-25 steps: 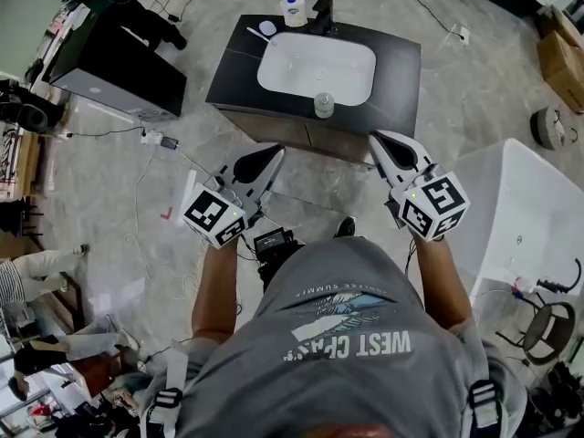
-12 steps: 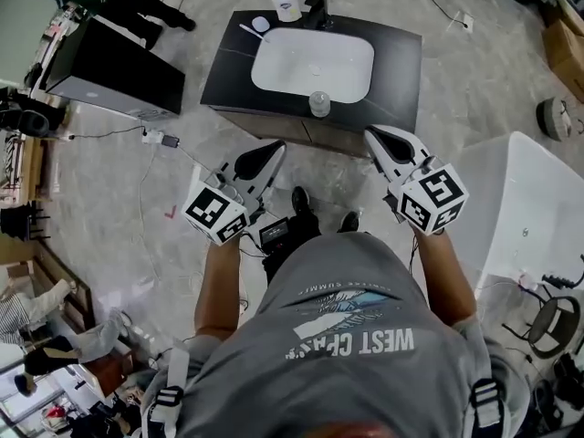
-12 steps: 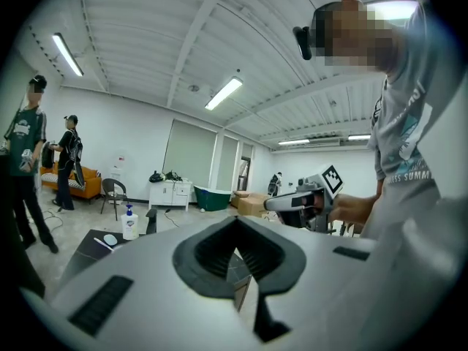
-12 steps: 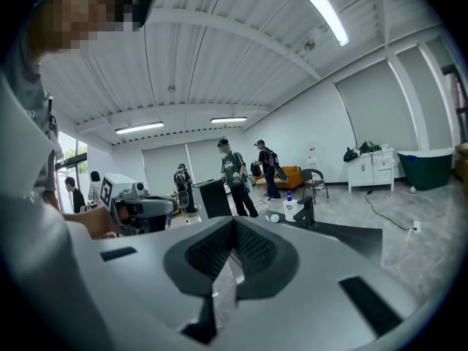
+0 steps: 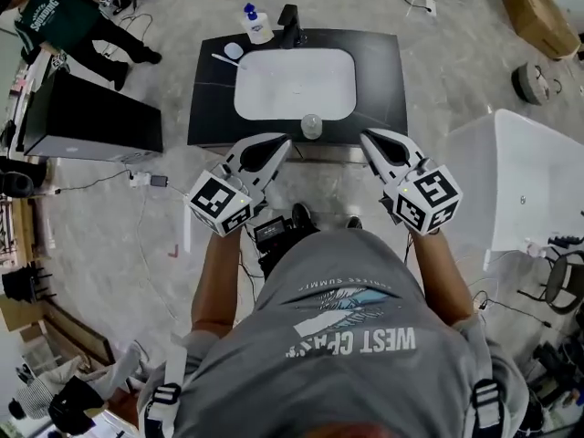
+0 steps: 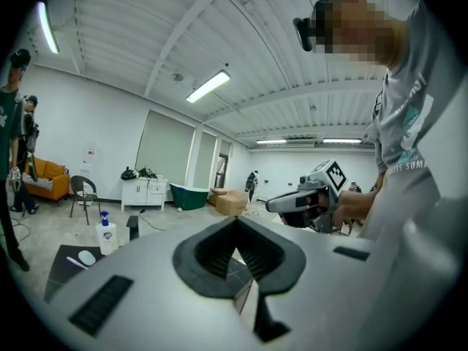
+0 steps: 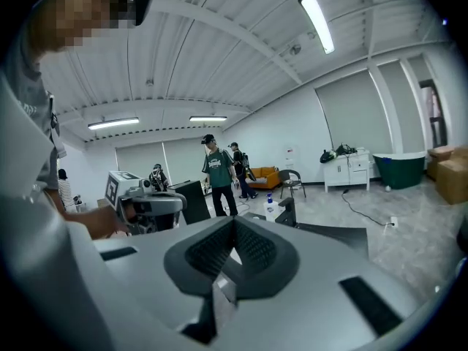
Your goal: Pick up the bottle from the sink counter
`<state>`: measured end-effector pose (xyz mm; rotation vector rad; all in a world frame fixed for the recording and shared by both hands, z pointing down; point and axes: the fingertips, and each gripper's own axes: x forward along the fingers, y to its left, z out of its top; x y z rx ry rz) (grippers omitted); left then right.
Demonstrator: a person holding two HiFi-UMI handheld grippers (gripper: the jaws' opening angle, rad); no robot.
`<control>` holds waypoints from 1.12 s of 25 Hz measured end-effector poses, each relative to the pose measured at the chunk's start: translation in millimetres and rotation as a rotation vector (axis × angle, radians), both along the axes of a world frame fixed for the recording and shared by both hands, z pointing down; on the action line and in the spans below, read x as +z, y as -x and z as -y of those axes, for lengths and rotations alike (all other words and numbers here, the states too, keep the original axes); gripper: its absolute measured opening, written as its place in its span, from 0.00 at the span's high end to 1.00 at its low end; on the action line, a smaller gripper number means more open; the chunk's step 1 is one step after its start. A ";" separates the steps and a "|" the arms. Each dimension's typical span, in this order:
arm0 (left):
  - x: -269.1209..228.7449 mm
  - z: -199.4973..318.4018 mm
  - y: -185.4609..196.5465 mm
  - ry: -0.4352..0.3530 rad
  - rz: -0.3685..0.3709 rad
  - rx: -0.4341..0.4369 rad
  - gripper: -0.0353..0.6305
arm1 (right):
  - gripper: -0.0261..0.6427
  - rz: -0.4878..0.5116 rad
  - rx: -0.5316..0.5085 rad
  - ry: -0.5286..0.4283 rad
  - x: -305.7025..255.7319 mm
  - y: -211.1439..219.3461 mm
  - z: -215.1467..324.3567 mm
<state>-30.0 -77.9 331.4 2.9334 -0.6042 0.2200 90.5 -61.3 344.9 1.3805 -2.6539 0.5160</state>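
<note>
Approach stage, nothing grasped yet. The left gripper (image 5: 281,143) and right gripper (image 5: 369,140) hover side by side just short of the front edge of the black sink counter (image 5: 383,71) with its white oval basin. Each gripper view shows its own jaws pressed together with nothing between them. There are two candidates for the task's thing. A small clear round container (image 5: 311,126) sits on the counter's front rim, between basin and edge, roughly between the two gripper tips and near both; from above I can't tell whether it is a bottle or a cup. A white pump bottle (image 5: 256,26) with a blue top stands upright at the back left corner, just beside the black faucet (image 5: 290,26). It also shows in the left gripper view (image 6: 107,235) and the right gripper view (image 7: 271,208). The pump bottle reads as the likelier target, but that's a judgement. To do this well, spread the jaws before reaching, not at the object. For the pump bottle, use the left gripper: come in level over the basin, clamp the body below the pump, stay clear of the faucet and the small white dish (image 5: 234,51) in front of it, and lift straight up. For the clear container, close squarely on its middle, since it likely tips easily that close to the edge.
</note>
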 end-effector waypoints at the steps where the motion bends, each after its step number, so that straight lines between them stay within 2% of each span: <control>1: 1.6 6.5 0.6 0.001 -0.001 0.014 0.94 | 0.96 -0.003 0.012 0.002 0.9 1.8 4.7; 10: 20.2 48.7 14.5 0.050 -0.023 0.142 0.94 | 0.96 -0.038 0.143 0.030 5.8 15.7 37.1; 15: 30.1 56.7 12.5 0.064 -0.017 0.185 0.94 | 0.96 -0.044 0.168 0.039 8.6 22.1 44.4; 19: 37.3 62.6 10.3 0.078 -0.011 0.180 0.94 | 0.96 -0.033 0.151 0.062 17.5 26.1 49.5; 28: 58.5 78.5 7.3 0.091 0.014 0.098 0.94 | 0.96 -0.018 0.041 0.089 40.5 26.5 74.1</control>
